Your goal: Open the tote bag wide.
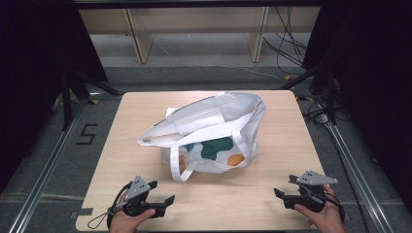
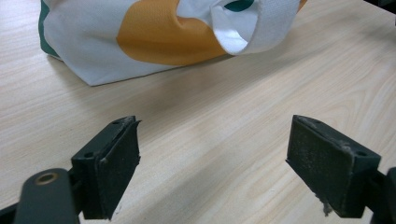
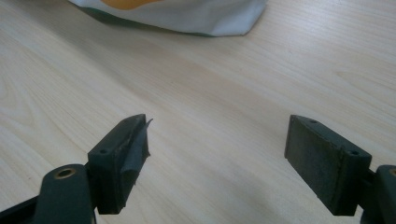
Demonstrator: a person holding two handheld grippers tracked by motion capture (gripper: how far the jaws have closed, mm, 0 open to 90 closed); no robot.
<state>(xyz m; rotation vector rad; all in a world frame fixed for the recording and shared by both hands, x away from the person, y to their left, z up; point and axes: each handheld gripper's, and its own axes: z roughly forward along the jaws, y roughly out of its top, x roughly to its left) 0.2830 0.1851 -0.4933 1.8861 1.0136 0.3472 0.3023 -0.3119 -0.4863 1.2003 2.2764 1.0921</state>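
Observation:
A white cloth tote bag [image 1: 209,131] with green and orange blotches lies on its side in the middle of the wooden table [image 1: 286,126], its mouth toward the left and its straps draped over the front. My left gripper [image 1: 163,191] rests near the front left edge, open, pointing at the bag [image 2: 154,37], whose looped strap [image 2: 243,32] lies just ahead. At the front right sits my right gripper [image 1: 284,191], also open, nothing between its jaws. A corner of the bag [image 3: 196,16] lies a short way ahead of my right gripper [image 3: 217,158].
The table's front edge runs just behind both hands. Metal rails [image 1: 53,160] flank the table on the floor at left and right. A wooden shelf frame [image 1: 194,29] and loose cables [image 1: 286,48] stand beyond the far edge.

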